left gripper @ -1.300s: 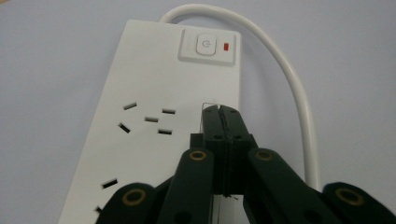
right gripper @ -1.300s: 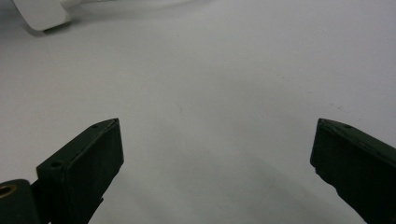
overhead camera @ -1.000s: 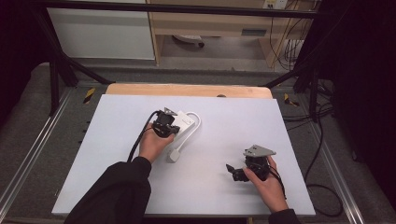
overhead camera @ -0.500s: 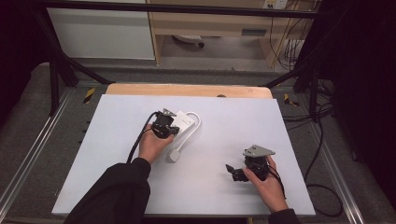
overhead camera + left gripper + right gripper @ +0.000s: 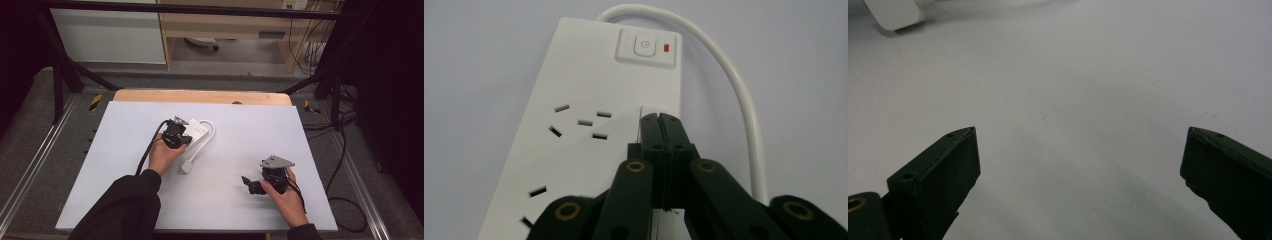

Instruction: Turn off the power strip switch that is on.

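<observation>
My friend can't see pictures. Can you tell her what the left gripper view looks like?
The left gripper has its two black jaws pressed shut, right over a white power strip lying on a pale table. The strip has a power button with a small red light, and a white cord curving off its far end.

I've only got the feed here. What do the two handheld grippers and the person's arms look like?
Both grippers are black. The left gripper has flat linkage arms with brass-coloured rivets and a black cable trailing back along the arm. The right gripper has blocky black jaws and a grey three-cornered plate on top. The person's left arm wears a black sleeve.
</observation>
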Available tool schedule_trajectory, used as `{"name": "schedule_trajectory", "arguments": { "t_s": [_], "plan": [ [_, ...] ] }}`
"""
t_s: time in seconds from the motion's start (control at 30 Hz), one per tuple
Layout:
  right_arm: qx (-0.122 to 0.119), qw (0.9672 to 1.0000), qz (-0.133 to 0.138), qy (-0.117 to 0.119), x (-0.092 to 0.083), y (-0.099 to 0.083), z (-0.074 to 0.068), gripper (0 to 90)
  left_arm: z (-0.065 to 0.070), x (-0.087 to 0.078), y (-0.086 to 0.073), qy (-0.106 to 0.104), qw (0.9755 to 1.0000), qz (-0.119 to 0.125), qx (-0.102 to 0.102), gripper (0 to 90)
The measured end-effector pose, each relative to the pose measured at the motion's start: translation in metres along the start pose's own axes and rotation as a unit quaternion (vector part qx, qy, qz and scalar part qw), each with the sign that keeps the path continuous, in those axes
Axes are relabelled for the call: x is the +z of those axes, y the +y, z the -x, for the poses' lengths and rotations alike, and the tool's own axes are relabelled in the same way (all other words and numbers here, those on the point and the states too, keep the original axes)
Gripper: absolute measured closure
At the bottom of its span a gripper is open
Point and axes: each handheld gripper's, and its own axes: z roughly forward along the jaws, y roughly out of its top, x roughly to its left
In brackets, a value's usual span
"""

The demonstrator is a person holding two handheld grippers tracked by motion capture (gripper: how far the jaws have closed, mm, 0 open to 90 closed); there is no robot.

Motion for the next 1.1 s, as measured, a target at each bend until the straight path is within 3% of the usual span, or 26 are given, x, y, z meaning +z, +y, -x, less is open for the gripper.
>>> {"name": "schedule_trajectory", "arguments": {
  "t_s": [0.27, 0.37, 0.67, 1.1],
  "plan": [
    [0.002, 1.0000, 0.005, 0.000, 0.001, 0.001, 0.000, 3.2, 0.000, -0.003, 0.002, -0.002, 0.9999, 0.013, -0.003, 90.0],
    [0.002, 1.0000, 0.006, -0.001, 0.001, 0.001, 0.000, 3.2, 0.000, -0.003, 0.002, -0.008, 0.9996, 0.022, -0.015, 90.0],
    [-0.001, 1.0000, 0.009, -0.003, 0.000, 0.002, 0.000, 3.4, 0.004, -0.006, 0.003, -0.009, 0.9992, 0.038, -0.006, 90.0],
    [-0.004, 1.0000, 0.008, -0.001, 0.002, 0.003, 0.000, 3.4, 0.000, -0.016, 0.007, -0.009, 0.9956, 0.092, -0.015, 90.0]
  ]
}}
